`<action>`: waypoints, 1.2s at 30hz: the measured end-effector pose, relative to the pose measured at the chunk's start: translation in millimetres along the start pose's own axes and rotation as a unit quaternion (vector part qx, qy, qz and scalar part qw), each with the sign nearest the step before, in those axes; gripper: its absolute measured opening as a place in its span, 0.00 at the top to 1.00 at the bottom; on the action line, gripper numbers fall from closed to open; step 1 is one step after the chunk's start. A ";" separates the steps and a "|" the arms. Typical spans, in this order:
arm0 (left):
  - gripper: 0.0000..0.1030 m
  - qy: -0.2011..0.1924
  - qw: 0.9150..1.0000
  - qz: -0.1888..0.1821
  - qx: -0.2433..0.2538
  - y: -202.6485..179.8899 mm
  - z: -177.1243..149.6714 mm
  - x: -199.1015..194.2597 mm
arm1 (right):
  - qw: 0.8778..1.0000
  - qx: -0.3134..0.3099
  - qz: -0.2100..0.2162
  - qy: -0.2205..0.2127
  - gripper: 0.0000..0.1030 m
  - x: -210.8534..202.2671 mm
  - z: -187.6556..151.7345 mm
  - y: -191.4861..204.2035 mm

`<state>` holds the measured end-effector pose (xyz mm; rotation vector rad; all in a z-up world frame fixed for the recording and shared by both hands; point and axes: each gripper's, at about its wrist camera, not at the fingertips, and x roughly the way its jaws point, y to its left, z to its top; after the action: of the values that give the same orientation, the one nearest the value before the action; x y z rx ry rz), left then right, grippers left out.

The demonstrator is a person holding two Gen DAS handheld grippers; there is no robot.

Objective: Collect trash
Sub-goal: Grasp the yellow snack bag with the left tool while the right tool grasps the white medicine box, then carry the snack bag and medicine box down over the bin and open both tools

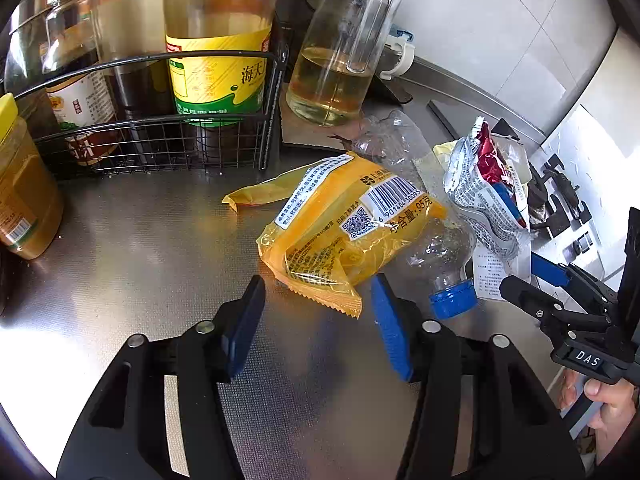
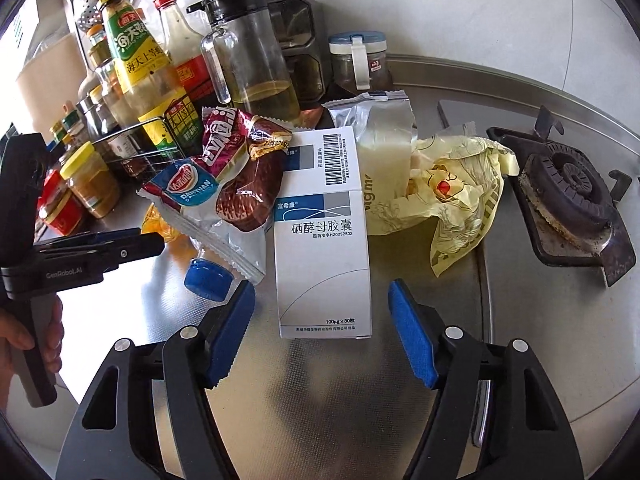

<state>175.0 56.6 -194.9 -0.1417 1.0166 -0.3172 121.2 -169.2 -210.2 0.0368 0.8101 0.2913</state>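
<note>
Trash lies on a steel counter. In the left wrist view my left gripper (image 1: 318,292) is open, its blue pads either side of the near corner of a yellow snack wrapper (image 1: 344,232). A crushed clear bottle with a blue cap (image 1: 454,300) lies under and beside it, with a silver and red wrapper (image 1: 486,192) further right. In the right wrist view my right gripper (image 2: 322,300) is open around the near end of a white medicine box (image 2: 322,236). Behind the box lie a brown snack wrapper (image 2: 244,176), a foil pouch (image 2: 380,132) and a pale yellow bag (image 2: 452,196).
A wire rack (image 1: 160,136) of sauce bottles and a glass oil jug (image 1: 340,60) stand at the back left. A jar with a yellow lid (image 1: 20,200) is at far left. A gas burner (image 2: 568,188) sits right of the trash.
</note>
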 end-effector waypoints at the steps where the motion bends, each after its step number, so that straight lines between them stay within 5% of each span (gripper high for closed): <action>1: 0.59 0.000 1.000 -0.002 0.003 -0.4 0.9 1.5 | 1.000 0.000 0.001 0.002 0.39 2.0 -0.3 -0.3; 4: 0.78 -0.002 1.000 -0.003 0.010 -2.4 3.5 4.6 | 1.000 -0.005 0.002 0.004 0.52 6.1 -0.8 0.6; 9: 0.97 -0.001 1.000 -0.002 0.012 -1.8 3.7 7.7 | 1.000 -0.007 0.003 -0.001 0.53 3.7 -3.9 0.5; 25: 1.00 -0.049 0.999 0.009 0.014 -22.1 -17.0 -40.3 | 0.998 -0.004 0.003 -0.060 0.54 -56.5 -21.6 -3.5; 36: 1.00 -0.063 0.998 0.021 0.006 -47.9 -90.8 -104.9 | 0.997 -0.020 0.021 -0.065 0.54 -114.8 -78.7 11.1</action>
<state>37.4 48.1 -144.6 -0.1289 0.8908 -0.2731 -12.9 -195.7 -181.6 0.0351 0.6744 0.3407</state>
